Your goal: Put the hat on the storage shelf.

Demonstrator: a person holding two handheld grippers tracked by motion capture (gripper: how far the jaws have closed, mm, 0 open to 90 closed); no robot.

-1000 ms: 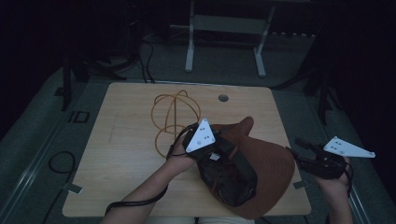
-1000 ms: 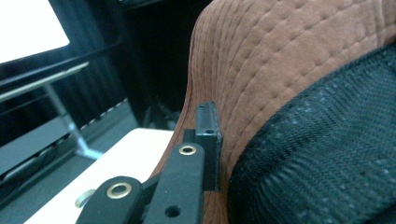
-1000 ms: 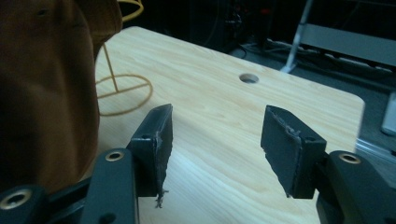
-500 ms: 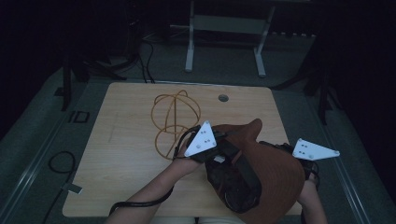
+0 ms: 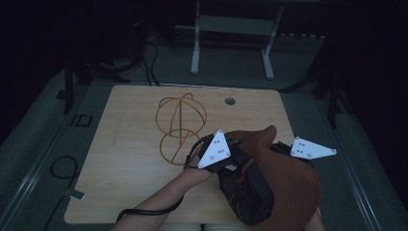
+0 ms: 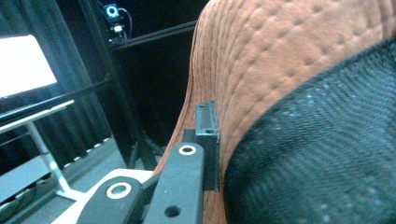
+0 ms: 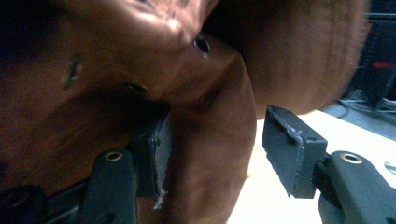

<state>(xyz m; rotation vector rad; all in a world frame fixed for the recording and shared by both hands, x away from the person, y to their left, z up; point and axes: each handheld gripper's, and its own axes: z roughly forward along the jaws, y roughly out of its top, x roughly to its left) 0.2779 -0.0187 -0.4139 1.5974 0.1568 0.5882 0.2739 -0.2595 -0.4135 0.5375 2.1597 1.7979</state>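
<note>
— Where is the cap?
— Your brown cap (image 5: 288,192) sits at the table's (image 5: 130,168) near right edge, black lining up, right of the wire frame (image 5: 179,126).
— And your left gripper (image 5: 226,159)?
— You have it clamped on the cap's rim.
— Your right gripper (image 7: 215,149)?
— Its jaws stand apart and have just been closing, a fold of the cap between them, one pad against it.

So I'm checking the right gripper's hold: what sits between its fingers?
In the right gripper view, a fold of the brown hat sits between the right gripper fingers; it lies against the left one, with a gap to the right one.
</note>
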